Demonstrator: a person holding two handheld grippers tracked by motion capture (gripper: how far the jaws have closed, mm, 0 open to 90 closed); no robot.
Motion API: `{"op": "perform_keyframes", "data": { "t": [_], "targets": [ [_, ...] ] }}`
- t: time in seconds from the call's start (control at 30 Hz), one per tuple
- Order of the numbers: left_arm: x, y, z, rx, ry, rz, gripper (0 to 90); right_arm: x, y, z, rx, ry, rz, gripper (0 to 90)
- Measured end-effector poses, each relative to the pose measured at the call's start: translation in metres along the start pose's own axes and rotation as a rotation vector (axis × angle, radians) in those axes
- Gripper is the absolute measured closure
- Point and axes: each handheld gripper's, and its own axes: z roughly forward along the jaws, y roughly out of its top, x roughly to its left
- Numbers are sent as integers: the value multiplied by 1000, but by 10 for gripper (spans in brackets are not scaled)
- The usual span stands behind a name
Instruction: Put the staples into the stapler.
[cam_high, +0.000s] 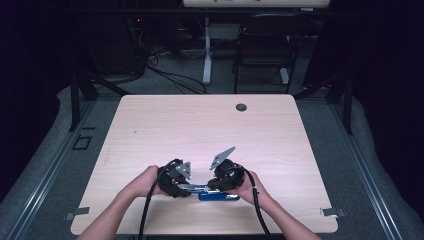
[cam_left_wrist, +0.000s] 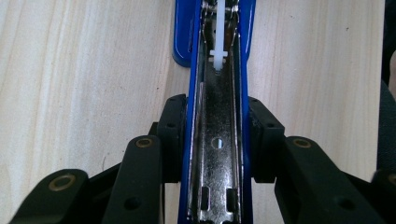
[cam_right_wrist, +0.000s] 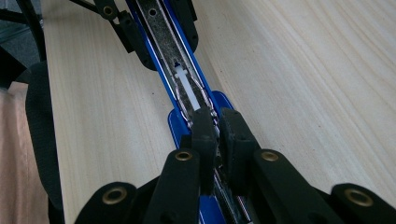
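- Near the front edge of the table (cam_high: 150, 125), a blue stapler (cam_high: 218, 196) is seen lying flat between the two grippers, opened up so that its metal staple channel (cam_left_wrist: 215, 154) faces upward.
- On the left, the left gripper (cam_high: 186, 189) is held in the person's left hand (cam_high: 145, 182); in the left gripper view its jaws are clamped on the blue sides of the stapler, one pad pressed against each side of the channel.
- A white plastic pusher (cam_left_wrist: 218, 44) is seen inside the channel, beyond the left gripper's pads.
- On the right, the right gripper (cam_high: 212, 188) is held in the person's right hand (cam_high: 254, 187), with its grey three-cornered plate tilted up.
- In the right gripper view, the right gripper's (cam_right_wrist: 218, 126) jaws are brought almost together over the rear part of the stapler (cam_right_wrist: 180, 121), just behind the white pusher (cam_right_wrist: 188, 88); thin spring wires (cam_right_wrist: 210, 109) run beside and between the pads, but whether the pads are actually pinching anything cannot be told.
- Both grippers are pointed toward each other along the stapler's length, close together, with their cables trailing back toward the person.
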Motion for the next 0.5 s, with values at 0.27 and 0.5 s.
{"op": "perform_keyframes", "data": {
  "t": [0.27,0.5],
  "targets": [
    [-1,4,-5,4,-5,10,642,3,2,0,-8,5,-13,868],
    [-2,8,-8,-2,7,16,642,4,4,0,-13,12,-13,867]
  ]
}}
